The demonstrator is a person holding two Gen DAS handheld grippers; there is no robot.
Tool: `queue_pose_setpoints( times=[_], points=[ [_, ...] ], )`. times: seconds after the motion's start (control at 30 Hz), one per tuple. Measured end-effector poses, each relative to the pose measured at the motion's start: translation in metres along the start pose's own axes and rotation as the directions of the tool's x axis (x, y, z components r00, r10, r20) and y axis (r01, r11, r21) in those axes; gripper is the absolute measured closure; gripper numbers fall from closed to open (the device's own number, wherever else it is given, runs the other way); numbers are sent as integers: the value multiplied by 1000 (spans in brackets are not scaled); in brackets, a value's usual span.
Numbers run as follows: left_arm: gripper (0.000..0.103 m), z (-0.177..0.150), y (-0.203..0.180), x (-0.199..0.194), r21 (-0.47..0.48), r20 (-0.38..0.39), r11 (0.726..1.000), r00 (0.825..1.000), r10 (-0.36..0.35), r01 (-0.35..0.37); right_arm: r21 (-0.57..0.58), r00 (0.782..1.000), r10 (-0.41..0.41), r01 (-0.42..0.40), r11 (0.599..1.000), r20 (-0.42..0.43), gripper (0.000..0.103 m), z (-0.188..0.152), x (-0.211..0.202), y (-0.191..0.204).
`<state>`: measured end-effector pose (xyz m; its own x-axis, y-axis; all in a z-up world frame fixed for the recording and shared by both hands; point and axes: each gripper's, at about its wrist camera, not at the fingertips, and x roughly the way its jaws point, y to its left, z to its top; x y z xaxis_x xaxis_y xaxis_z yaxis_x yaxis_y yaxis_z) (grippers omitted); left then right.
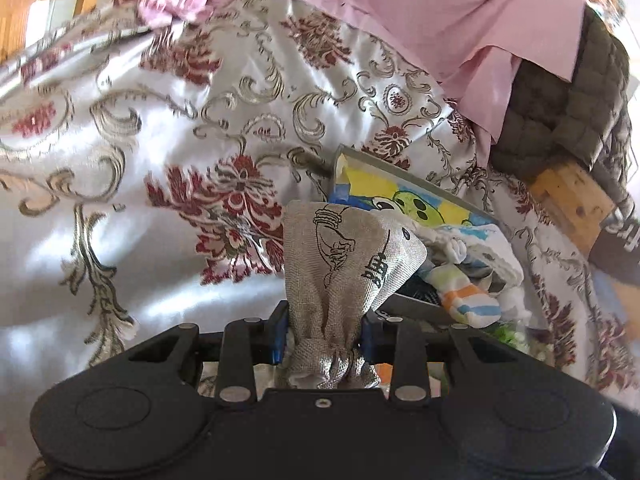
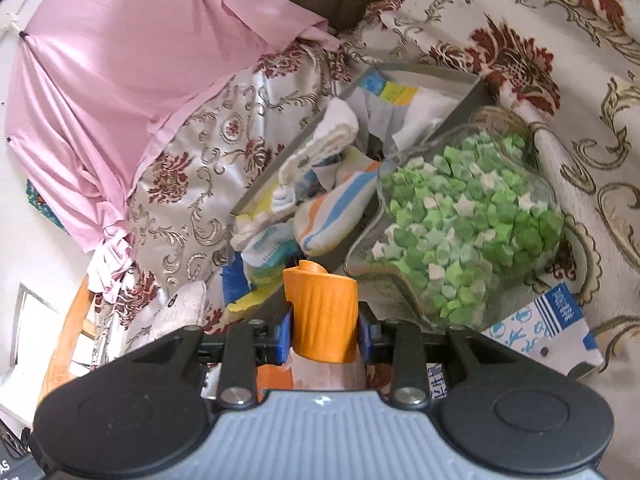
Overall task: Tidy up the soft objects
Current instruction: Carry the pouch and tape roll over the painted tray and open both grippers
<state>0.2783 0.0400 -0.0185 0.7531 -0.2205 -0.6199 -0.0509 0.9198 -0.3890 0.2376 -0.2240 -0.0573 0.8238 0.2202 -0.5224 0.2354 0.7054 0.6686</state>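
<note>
My left gripper point(image 1: 323, 336) is shut on the neck of a grey burlap pouch point(image 1: 344, 256) with black print, held just in front of a grey storage box point(image 1: 400, 168). The box holds striped socks point(image 1: 468, 300) and colourful cloths. My right gripper point(image 2: 323, 338) is shut on an orange ribbed object point(image 2: 322, 316), close to the near end of the same box point(image 2: 476, 96). A striped sock point(image 2: 332, 216) and white folded cloths point(image 2: 336, 128) lie in the box. The burlap pouch point(image 2: 182, 308) shows at the lower left in the right wrist view.
A clear star-shaped jar point(image 2: 468, 220) of green paper stars lies right of the box. A blue-and-white packet point(image 2: 548, 328) lies beside it. Everything rests on a floral satin bedspread point(image 1: 160, 140). Pink cloth point(image 1: 420, 12), a dark quilted cushion point(image 1: 568, 108) and a wooden frame point(image 1: 572, 200) are behind.
</note>
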Motion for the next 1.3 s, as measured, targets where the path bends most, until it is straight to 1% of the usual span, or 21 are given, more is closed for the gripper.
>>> queue_pose_setpoints(
  times=[0.1, 0.23, 0.33, 0.43, 0.6, 0.7, 0.83, 0.97, 1.03, 1.13, 1.3],
  points=[
    [67, -3, -4, -5, 26, 21, 1000, 1000, -5, 4, -28, 1000, 14, -13, 1000, 19, 68, 3, -2, 0],
    [67, -4, -12, -10, 52, 58, 999, 998, -19, 16, -104, 998, 21, -15, 994, 58, 68, 8, -1, 1],
    [67, 0, -22, -9, 63, 80, 998, 997, -22, 17, -154, 996, 30, -16, 988, 86, 68, 16, 4, 4],
    [67, 8, -33, -4, 77, 106, 997, 994, -31, 23, -185, 992, 59, -37, 982, 115, 68, 28, 9, 9],
    [67, 34, -57, 22, 63, 113, 997, 992, -55, 48, -242, 981, 117, -78, 967, 154, 67, 47, 14, 20],
    [67, 50, -73, 40, 68, 116, 995, 990, -77, 69, -258, 976, 130, -82, 963, 176, 67, 64, 23, 23],
    [67, 74, -94, 69, 76, 115, 994, 989, -92, 83, -256, 970, 131, -76, 964, 205, 67, 97, 41, 27],
    [67, 95, -114, 101, 101, 94, 992, 991, -90, 80, -200, 975, 136, -100, 975, 175, 65, 131, 66, 20],
    [67, 102, -120, 118, 108, 72, 991, 994, -88, 80, -184, 982, 129, -103, 978, 138, 64, 141, 81, 15],
    [67, 104, -126, 143, 124, 24, 991, 998, -62, 59, -137, 988, 121, -107, 985, 98, 63, 146, 98, 5],
    [67, 97, -125, 169, 135, -42, 990, 999, -28, 34, -143, 993, 93, -82, 986, 69, 61, 144, 114, 0]
  ],
)
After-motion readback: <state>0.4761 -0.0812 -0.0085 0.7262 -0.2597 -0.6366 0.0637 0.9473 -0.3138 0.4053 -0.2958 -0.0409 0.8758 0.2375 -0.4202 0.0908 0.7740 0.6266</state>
